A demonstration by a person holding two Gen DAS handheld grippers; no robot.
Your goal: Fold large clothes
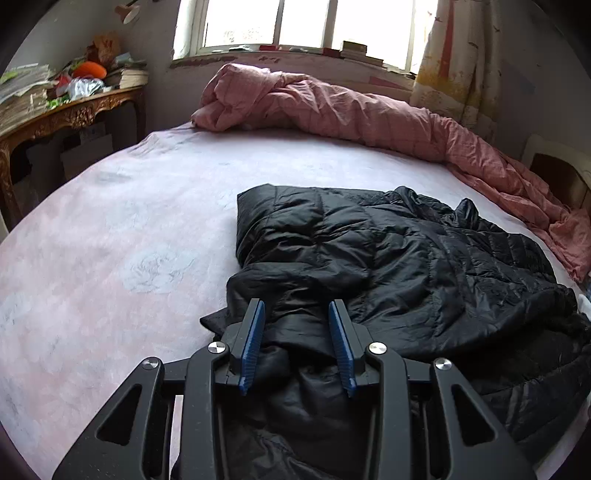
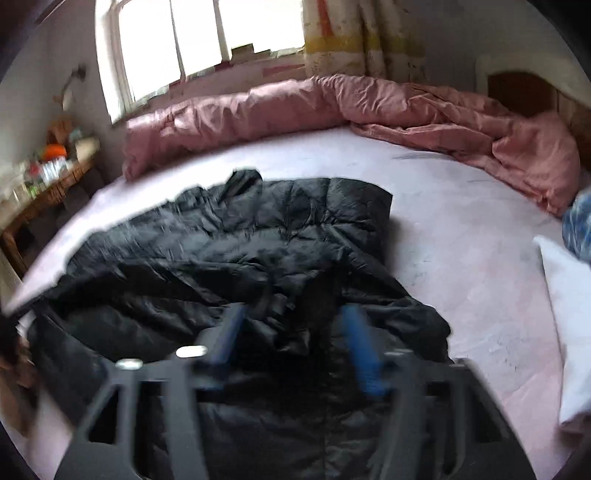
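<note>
- Two grippers of mine are in view, each black-framed with blue ribbed pads, both over one black quilted puffer jacket [image 1: 388,251] that lies crumpled on the pale pink floral bed sheet [image 1: 110,240].
- Far left of the left wrist view: a carved gilt wooden console table [image 1: 74,114] stands against the wall, stacked with papers, books and an orange object.
- Left-centre: the bed sheet is bare between the table side and the jacket's left edge.
- Centre, near edge: my left gripper [image 1: 296,314] has a bunched fold of the jacket running up between its blue pads. The pads stand part-way together on either side of that fold, and the fabric fills the gap, so I read this as a clamp on the jacket.
- Centre, far side: a rolled pink duvet [image 1: 332,107] lies along the bed's far edge under the white-framed window [image 1: 280,26].
- Right: the jacket's loose bulk spreads toward the bed's right edge, and a patterned cream curtain [image 1: 454,62] hangs beside the window.
- Right wrist view, which is motion-blurred: my right gripper [image 2: 291,317] sits low over the jacket's near part with dark fabric between its pads. I cannot tell whether the pads press on it.
- Far right of that view: a white pillow [image 2: 569,332] lies on the sheet, apart from the jacket.
</note>
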